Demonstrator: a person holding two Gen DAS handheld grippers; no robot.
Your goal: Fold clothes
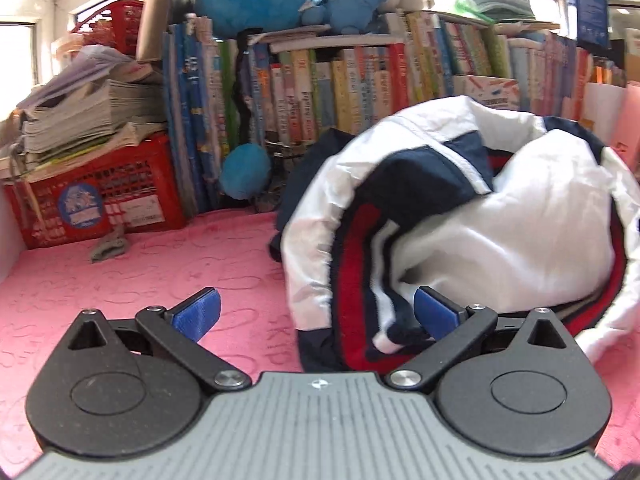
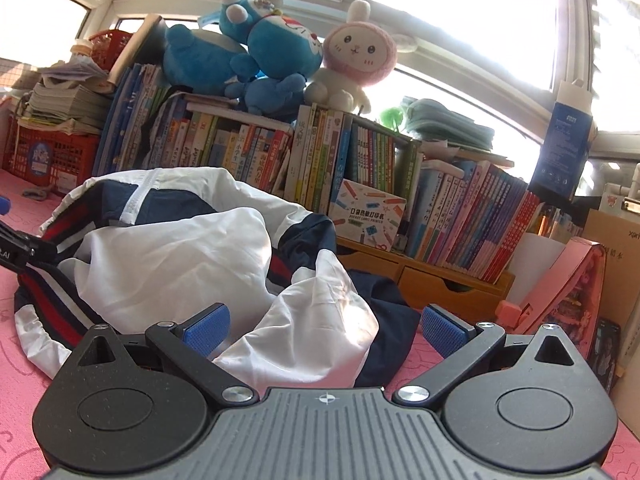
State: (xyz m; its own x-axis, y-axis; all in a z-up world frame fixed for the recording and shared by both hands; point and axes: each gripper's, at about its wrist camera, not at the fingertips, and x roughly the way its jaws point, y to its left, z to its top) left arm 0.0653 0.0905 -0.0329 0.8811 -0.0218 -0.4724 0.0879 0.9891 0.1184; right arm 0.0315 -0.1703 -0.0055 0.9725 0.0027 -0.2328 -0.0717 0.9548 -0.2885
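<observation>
Crumpled white, navy and red jacket (image 1: 500, 216) on pink desk (image 1: 160, 272), left gripper (image 1: 316, 312) and right gripper (image 2: 326, 328) near it, jaws wide open, holding nothing, bookshelf (image 2: 320, 152) far behind.

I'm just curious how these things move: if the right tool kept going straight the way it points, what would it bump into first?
Most likely the crumpled jacket: its white fabric already bulges between the open fingers of the right tool. The books stand farther behind, though depth is hard to judge.
</observation>
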